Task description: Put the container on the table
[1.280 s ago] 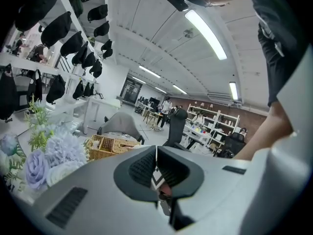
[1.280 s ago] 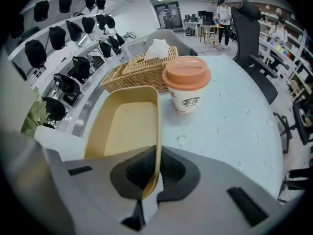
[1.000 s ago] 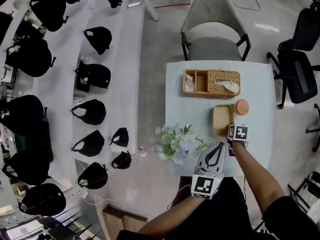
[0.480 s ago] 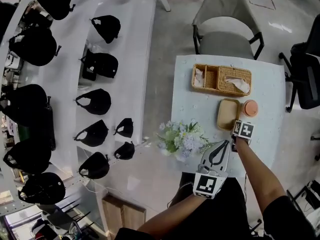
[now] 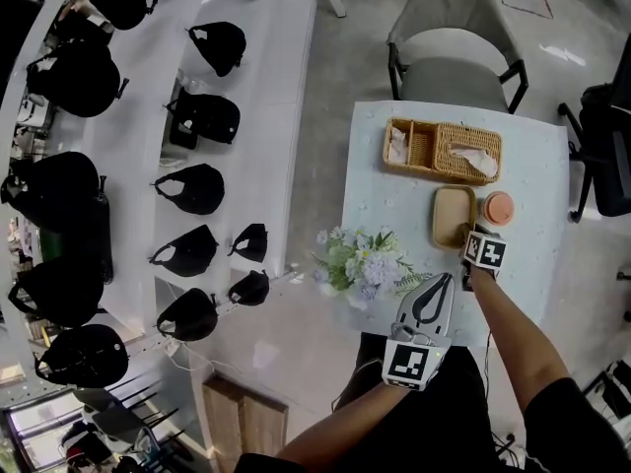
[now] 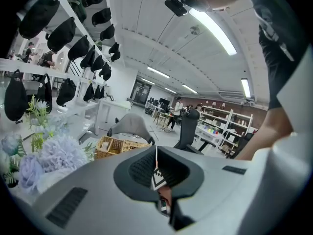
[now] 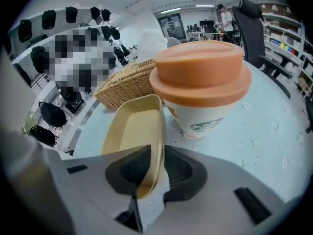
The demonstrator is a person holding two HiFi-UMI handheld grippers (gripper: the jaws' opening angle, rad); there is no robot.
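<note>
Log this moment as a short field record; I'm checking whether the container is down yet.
container: tan, open, appears to rest on the table, beside the orange-lidded cup
right gripper: jaws have just been opening; they straddle the container's near rim without pressing it
left gripper: shut, empty, by the flowers
wicker basket: beyond the container, near the chair side

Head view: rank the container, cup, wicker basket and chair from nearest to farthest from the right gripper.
1. Container, rim between the right gripper's jaws, which have just been opening.
2. Cup, right of the container.
3. Wicker basket, near the table's far edge.
4. Chair, beyond the table.
</note>
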